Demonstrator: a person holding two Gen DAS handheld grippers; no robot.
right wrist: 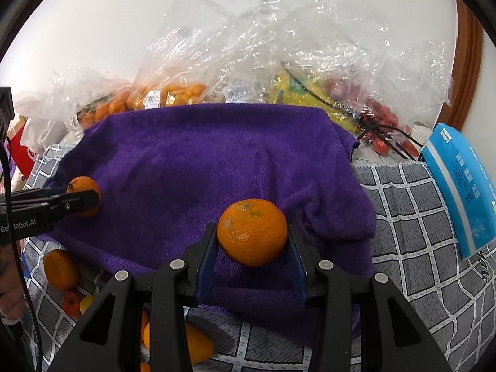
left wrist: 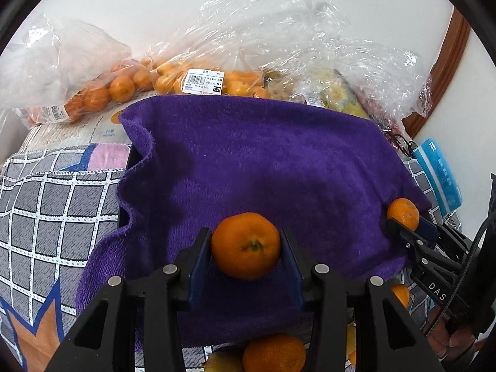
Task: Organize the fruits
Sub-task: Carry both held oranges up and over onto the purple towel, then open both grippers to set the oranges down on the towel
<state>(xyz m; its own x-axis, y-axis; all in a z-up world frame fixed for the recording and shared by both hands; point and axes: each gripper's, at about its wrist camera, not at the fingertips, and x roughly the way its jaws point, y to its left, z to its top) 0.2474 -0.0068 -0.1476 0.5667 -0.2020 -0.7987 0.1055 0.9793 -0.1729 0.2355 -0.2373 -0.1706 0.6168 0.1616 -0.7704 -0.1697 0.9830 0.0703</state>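
Jaws pinch two round, dimpled mandarins [left wrist: 245,245] [right wrist: 251,232] over fuzzy purple towel [left wrist: 248,161].

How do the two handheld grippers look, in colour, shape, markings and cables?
Both grippers are black plastic with triangular cut-outs, silver round pivot pins and dark blue finger pads. The left gripper bears white "Robot.AI" lettering on its side and a thin black cable. The right gripper bears white letters "DAS" and a black cable too. Bare hands hold them; no sleeves are visible.
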